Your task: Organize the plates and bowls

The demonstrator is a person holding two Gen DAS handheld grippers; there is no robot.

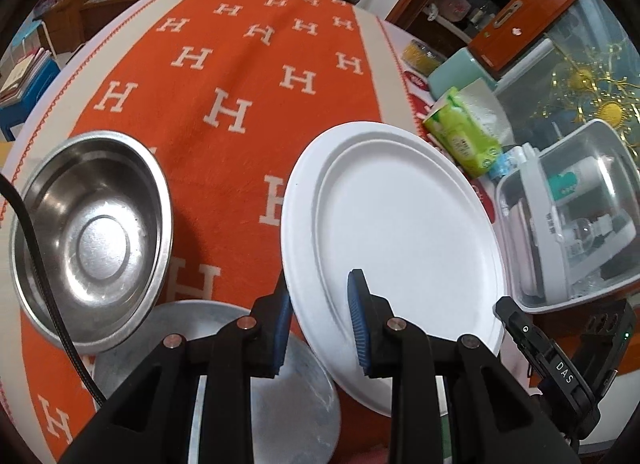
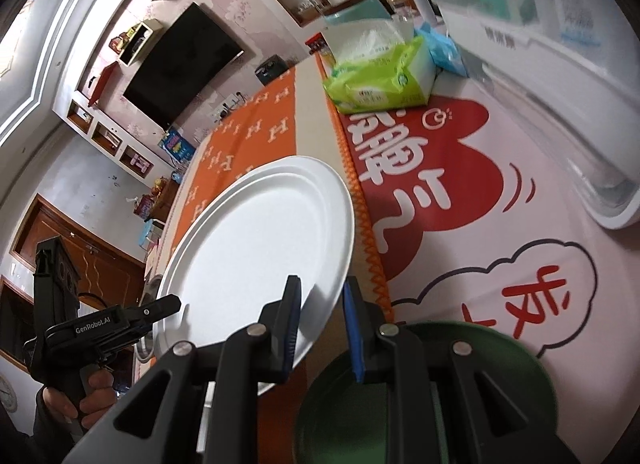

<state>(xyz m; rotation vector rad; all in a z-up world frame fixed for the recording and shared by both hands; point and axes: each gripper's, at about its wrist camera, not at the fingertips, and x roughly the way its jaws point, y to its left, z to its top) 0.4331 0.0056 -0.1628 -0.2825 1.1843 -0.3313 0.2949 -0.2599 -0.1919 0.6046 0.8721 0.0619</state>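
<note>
A white round plate [image 1: 400,232] hangs tilted above the orange cloth, held from two sides. My left gripper [image 1: 320,324] is shut on its near rim, one blue pad above and one below. My right gripper [image 2: 323,328] is shut on the opposite rim of the white plate [image 2: 260,244]. In the left wrist view the right gripper [image 1: 516,324] shows at the plate's right edge. In the right wrist view the left gripper [image 2: 168,304] shows at the plate's left edge, held by a hand. A steel bowl [image 1: 92,244] sits left on the cloth. A flat metal plate [image 1: 280,392] lies below my left fingers. A green dish [image 2: 420,384] lies under my right fingers.
The orange cloth with white H letters [image 1: 240,75] covers the table. A green tissue pack [image 1: 460,131] and a clear plastic box [image 1: 568,215] stand at the right. The tissue pack [image 2: 380,75] sits on a red and pink printed sheet [image 2: 460,167].
</note>
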